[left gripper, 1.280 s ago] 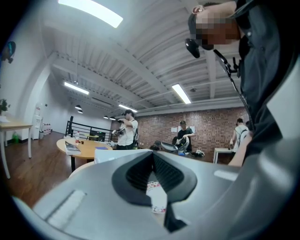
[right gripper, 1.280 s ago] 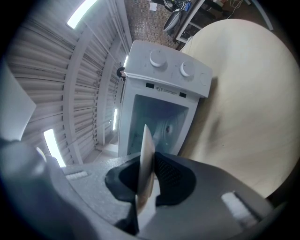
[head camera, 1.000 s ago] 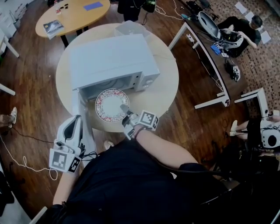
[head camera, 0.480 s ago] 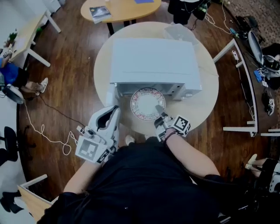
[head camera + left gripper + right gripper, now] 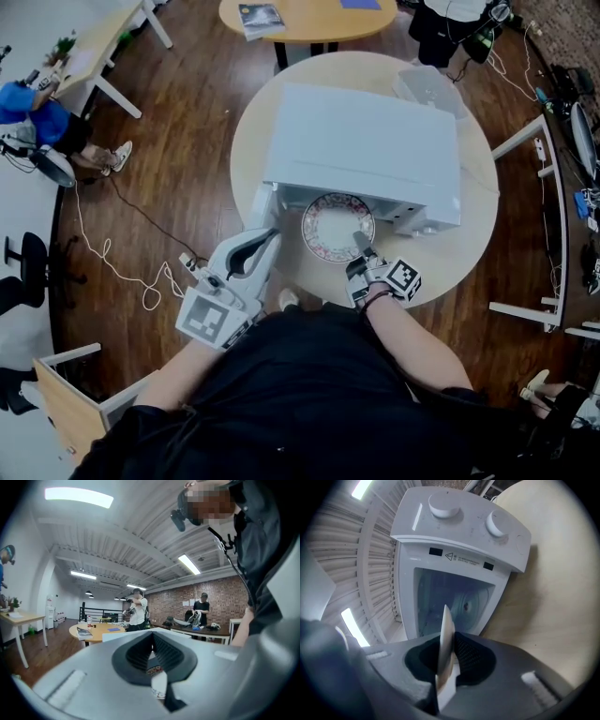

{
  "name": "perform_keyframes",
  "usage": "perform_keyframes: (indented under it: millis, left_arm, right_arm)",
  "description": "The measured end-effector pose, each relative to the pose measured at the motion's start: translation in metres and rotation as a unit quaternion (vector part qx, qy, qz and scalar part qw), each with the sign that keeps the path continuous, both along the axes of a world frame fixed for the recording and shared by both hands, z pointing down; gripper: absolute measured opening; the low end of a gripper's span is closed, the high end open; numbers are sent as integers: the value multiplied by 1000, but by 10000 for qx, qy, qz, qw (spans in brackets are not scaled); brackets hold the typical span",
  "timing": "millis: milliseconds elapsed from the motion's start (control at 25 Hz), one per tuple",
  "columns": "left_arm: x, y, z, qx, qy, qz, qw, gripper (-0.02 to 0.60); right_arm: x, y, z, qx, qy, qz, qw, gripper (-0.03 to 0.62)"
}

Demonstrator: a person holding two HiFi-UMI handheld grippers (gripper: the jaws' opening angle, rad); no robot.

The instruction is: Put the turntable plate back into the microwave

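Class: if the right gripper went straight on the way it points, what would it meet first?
The right gripper, shut on the plate, points into the microwave's open cavity. Nothing stands before the opening; the plate's edge would probably meet the cavity's floor or back wall first; depth unclear.

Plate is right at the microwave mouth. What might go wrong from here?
1. The right gripper pinches the plate only at its near rim, so it may sag or slip.
2. The plate's far edge sits at the microwave opening. If it goes in off-line, it may knock the frame.
3. It may land off the hub inside.
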State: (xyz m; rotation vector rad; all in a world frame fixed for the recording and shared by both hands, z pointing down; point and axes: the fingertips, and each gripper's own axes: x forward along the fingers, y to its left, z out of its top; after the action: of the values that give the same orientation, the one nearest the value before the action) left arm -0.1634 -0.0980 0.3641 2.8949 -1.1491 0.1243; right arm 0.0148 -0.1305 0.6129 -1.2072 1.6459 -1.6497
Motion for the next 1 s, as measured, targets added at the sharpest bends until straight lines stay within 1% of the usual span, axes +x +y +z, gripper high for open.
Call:
perform_keyframes:
  millis: [40,200,360,440,520,600,800,1000]
  left_arm:
    - [1,0,0,-24,-5,-6,10000,5]
    - [12,-1,-8,-227,212,-89,9995,5]
    - [8,-5,-6,-331,195,-220,9990,5]
    - [5,-6,-3,-343,135,-267,9990,5]
    - [0,-7,3,-205,-65,-247,9995,5]
    - [-4,-8,7,-125,-189,-248,9994,5]
    - [-6,-9,11,-176,-253,-285,9991,5]
    - [-4,-16,12,-208,-245,-257,9992,5]
  right_arm:
    - [-1,-2,1,-4,-5,-3,10000,35]
    - [-4,-9,4,16,-31,-12,10000,35]
    - [-3,-12,6,-53,-52,35,10000,35]
    - [-2,-12,6,-95,-88,72,9999,35]
    - [-1,-14,6,-79,-98,72,9999,35]
    - [-2,-16,6,-40,-82,38,10000,35]
    - [-6,-18,12,-145,-143,64,9998,35]
    - [-6,-27,10,-59,-137,87,9999,35]
